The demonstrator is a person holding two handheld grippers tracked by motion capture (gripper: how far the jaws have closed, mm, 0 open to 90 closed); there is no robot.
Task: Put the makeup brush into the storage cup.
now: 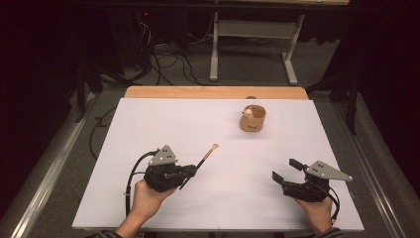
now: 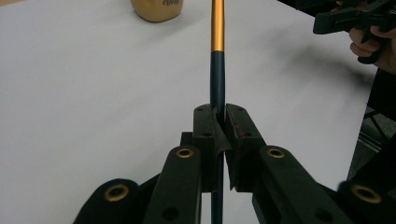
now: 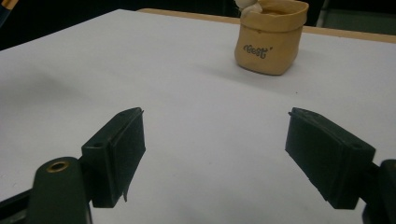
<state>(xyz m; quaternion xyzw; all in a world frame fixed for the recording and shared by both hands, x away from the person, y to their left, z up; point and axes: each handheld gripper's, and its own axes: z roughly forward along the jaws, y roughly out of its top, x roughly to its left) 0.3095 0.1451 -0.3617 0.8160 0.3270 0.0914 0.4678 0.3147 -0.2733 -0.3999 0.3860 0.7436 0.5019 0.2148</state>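
dark floor with tangled cables and grey desk legs lies behind a wooden table (image 1: 213, 92) covered by a white sheet (image 1: 218, 148). from the high view, the left gripper (image 1: 190, 171) sits at the near left of the sheet, clamped on a paintbrush (image 1: 205, 157) whose pale bristle tip points up and right toward a tan pouch (image 1: 252, 119) standing at the far right; something small and pale pokes out of the pouch top. the right gripper (image 1: 287, 169) rests at the near right, jaws apart with nothing between them. from the left gripper view, the jaws are pressed together on the paintbrush (image 2: 217, 70), its dark blue handle running up into a gold ferrule; the pouch (image 2: 156, 9) shows at the top with partial lettering too cut off to read. from the right gripper view, the two black jaws stand wide apart over bare sheet, and the pouch (image 3: 271, 39) stands beyond them, bearing dark cursive writing that looks like "nest", though i cannot be sure.
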